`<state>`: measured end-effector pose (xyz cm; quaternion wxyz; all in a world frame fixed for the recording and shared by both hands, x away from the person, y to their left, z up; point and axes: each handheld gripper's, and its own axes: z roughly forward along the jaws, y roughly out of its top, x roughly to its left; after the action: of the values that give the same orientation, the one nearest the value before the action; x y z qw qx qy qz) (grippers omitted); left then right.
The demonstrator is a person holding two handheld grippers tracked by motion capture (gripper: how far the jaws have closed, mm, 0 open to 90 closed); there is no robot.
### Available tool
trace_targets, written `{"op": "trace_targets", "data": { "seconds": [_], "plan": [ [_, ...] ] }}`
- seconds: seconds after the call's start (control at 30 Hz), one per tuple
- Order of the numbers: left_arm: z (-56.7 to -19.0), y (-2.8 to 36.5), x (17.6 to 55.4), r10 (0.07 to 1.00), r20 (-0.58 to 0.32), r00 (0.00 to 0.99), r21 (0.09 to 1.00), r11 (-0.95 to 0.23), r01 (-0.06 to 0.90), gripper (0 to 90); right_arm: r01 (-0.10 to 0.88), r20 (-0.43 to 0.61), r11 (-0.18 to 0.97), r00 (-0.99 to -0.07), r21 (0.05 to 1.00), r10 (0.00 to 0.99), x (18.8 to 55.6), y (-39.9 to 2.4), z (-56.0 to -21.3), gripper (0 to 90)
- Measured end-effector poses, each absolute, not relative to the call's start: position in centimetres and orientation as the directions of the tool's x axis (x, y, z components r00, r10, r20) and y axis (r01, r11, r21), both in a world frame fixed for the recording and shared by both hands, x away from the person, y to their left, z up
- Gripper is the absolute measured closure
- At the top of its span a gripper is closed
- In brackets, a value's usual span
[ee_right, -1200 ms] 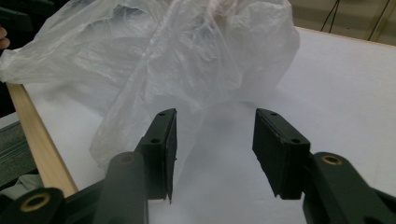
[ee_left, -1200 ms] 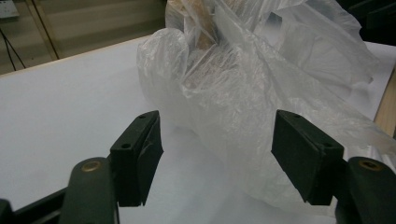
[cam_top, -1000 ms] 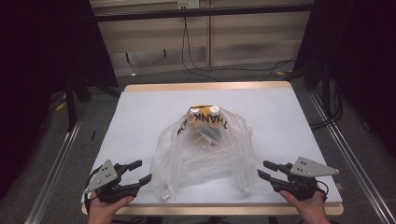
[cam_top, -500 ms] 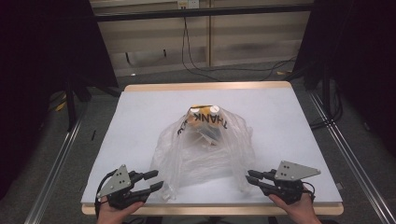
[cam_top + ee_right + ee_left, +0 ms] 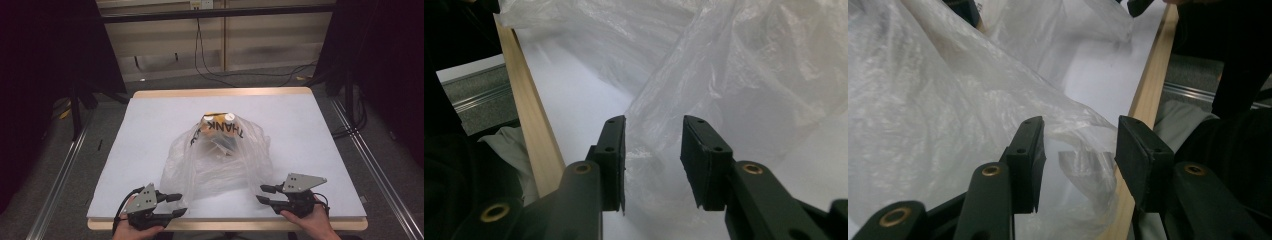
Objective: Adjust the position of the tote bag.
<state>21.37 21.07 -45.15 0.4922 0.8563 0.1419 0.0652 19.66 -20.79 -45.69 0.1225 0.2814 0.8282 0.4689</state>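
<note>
I see my left gripper [image 5: 172, 205] and right gripper [image 5: 264, 194] at the lower frame. Both jaws have just been opening, half wide, with the plastic bag [image 5: 220, 160] film between them, unpressed.

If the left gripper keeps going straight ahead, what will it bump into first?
Most likely the plastic bag. The left gripper has its jaws apart, and the bag's crinkled edge lies right ahead between them; whether it already touches is hard to tell.

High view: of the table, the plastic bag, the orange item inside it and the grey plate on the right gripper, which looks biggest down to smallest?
1. Table
2. Plastic bag
3. Orange item in the bag, partly veiled, and the grey plate, which lies nearer the camera: they look about alike, so no ranking.
</note>
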Motion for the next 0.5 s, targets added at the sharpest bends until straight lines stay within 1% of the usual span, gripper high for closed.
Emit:
{"op": "trace_targets", "data": {
  "seconds": [0.13,0.23,0.37,0.5],
  "plan": [
    [-45.6,20.7,21.6,0.306,-0.038,0.951,0.840,-0.505,0.197,51.9,0.357,0.056,0.422,-0.814,0.834,0.578,19.6,-20.4,-46.0,55.4],
    [-45.9,20.4,21.8,0.297,-0.053,0.954,0.826,-0.524,0.209,51.1,0.360,0.043,0.453,-0.819,0.815,0.573,19.6,-20.1,-46.2,55.3],
    [-46.2,20.2,21.9,0.297,-0.047,0.954,0.803,-0.556,0.212,53.1,0.381,0.056,0.456,-0.812,0.805,0.581,19.9,-20.3,-46.5,56.2],
    [-46.4,20.0,22.2,0.313,-0.059,0.948,0.790,-0.565,0.236,50.5,0.391,0.058,0.478,-0.817,0.786,0.573,20.1,-20.1,-46.8,56.2]
  ]
}}
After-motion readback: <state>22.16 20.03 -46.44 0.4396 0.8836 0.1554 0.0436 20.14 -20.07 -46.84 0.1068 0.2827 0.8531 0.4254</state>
